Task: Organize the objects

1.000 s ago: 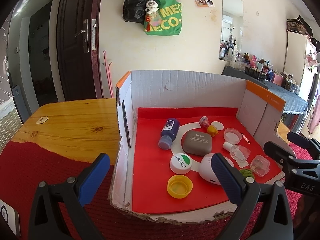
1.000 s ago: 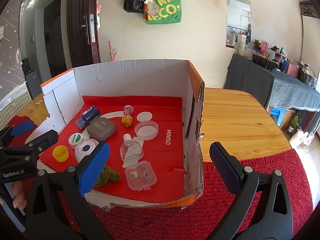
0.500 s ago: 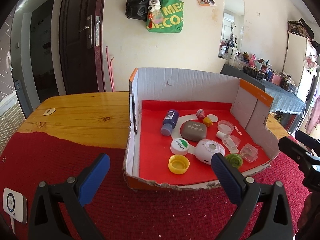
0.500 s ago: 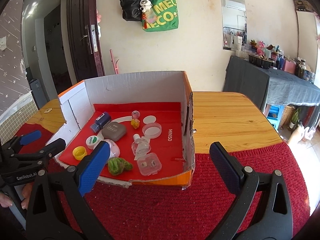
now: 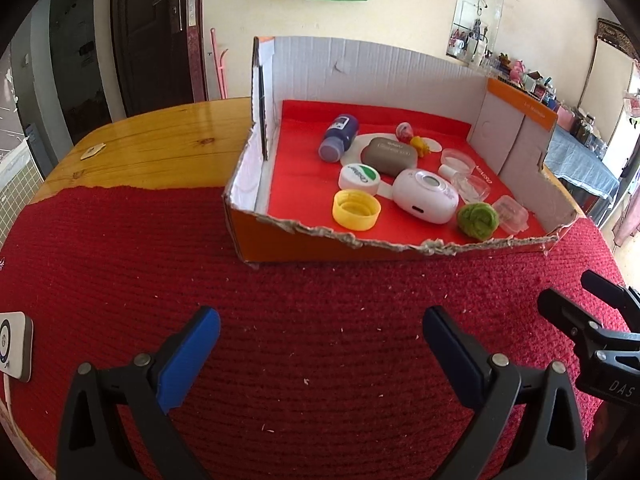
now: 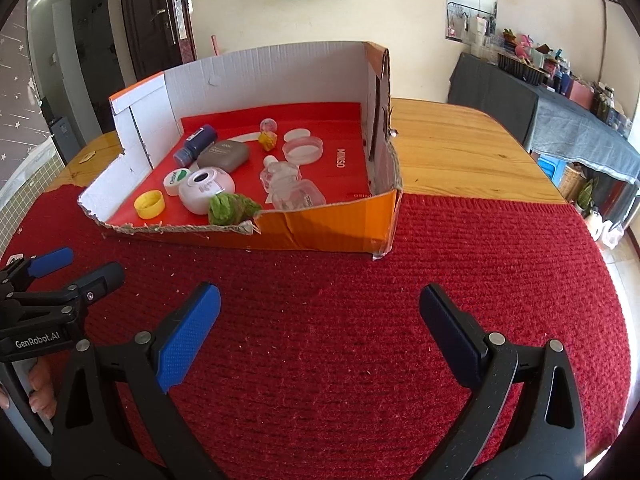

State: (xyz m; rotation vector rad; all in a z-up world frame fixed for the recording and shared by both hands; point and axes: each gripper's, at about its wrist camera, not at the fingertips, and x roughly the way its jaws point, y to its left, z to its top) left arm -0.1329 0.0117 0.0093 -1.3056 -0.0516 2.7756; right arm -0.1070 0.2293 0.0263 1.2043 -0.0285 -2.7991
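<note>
Fingers [image 5: 456, 356] apart (clear case [image 6: 298, 196] half-hidden)

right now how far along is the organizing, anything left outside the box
The small items, such as the yellow cap, white case and green ball, all sit inside the cardboard box. The left claw and right claw are open, holding nothing. No loose item shows on the red mat, so little looks left.

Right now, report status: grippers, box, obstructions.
Left gripper and right gripper: jaws open, empty, over the red mat. Box full of small items, untouched. Nothing in the way.
</note>
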